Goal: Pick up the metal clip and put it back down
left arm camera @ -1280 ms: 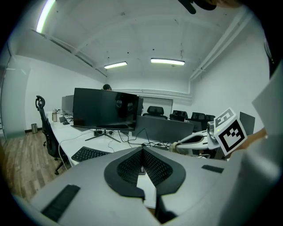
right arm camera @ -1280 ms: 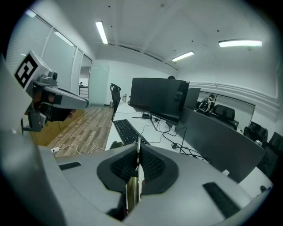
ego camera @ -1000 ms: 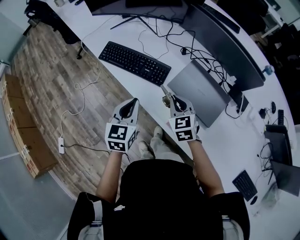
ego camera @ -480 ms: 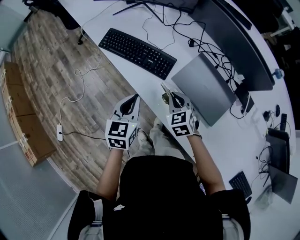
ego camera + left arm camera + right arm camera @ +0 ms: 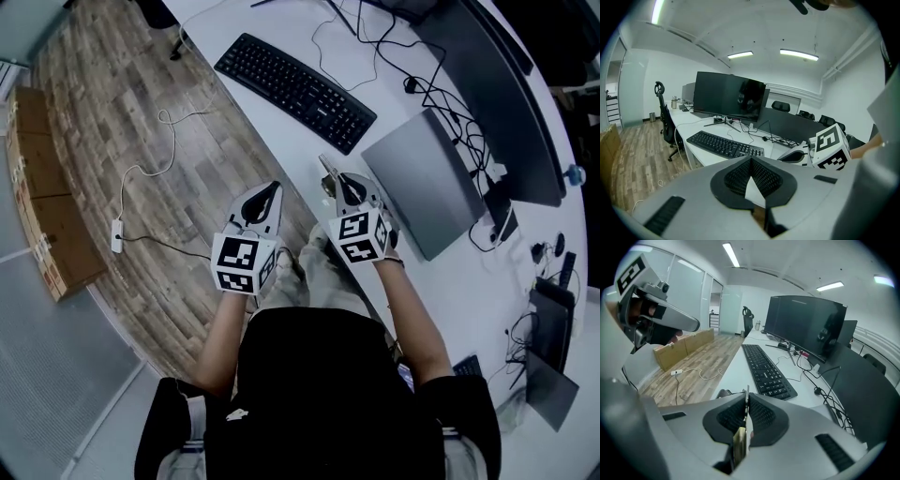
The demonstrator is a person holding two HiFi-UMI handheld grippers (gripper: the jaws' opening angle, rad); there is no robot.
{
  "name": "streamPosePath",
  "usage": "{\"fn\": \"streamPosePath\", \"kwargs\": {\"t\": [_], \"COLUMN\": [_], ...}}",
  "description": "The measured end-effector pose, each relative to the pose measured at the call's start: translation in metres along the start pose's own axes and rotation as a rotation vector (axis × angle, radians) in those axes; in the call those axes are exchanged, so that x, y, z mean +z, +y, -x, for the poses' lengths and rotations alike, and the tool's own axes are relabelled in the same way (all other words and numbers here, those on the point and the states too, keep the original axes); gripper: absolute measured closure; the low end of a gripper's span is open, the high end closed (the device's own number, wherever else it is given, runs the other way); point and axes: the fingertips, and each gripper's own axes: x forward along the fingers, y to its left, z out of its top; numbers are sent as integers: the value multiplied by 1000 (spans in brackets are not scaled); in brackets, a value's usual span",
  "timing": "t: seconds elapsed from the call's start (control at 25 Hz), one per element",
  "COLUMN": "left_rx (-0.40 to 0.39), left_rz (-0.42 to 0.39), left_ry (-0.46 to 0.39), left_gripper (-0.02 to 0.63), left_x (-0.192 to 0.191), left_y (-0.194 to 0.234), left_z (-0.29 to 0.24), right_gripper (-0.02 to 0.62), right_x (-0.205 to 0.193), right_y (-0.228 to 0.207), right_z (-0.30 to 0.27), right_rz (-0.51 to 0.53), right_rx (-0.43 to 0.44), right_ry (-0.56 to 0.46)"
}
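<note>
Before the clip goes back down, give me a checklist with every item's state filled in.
1. Grip: right gripper shut on the metal clip, which sits edge-on and pokes past the tips. Ok.
2. Landing spot: bare strip of desk between the keyboard and the laptop, just ahead of the clip. Ok.
3. Cables: they lie beyond the laptop, away from that strip. Ok.
4. Left gripper: shut with nothing in it, apart from the right one, on the floor side of the desk edge. Ok.
5. Gap between clip and desk surface: cannot tell.
</note>
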Motion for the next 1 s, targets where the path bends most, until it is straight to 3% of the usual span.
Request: {"fn": "streamPosePath", "kwargs": {"t": [1.0], "left_rx": [135], "left_rz": [98], "left_ry": [3], "left_gripper": [592], "left_x": [-18], "left_y": [46], "left_z": [3], "right_gripper": [569], "right_x": [43], "right_y": [19], "right_z": [-73], "right_rz": [259], "right_rx": [77], "right_ry": [-36]}}
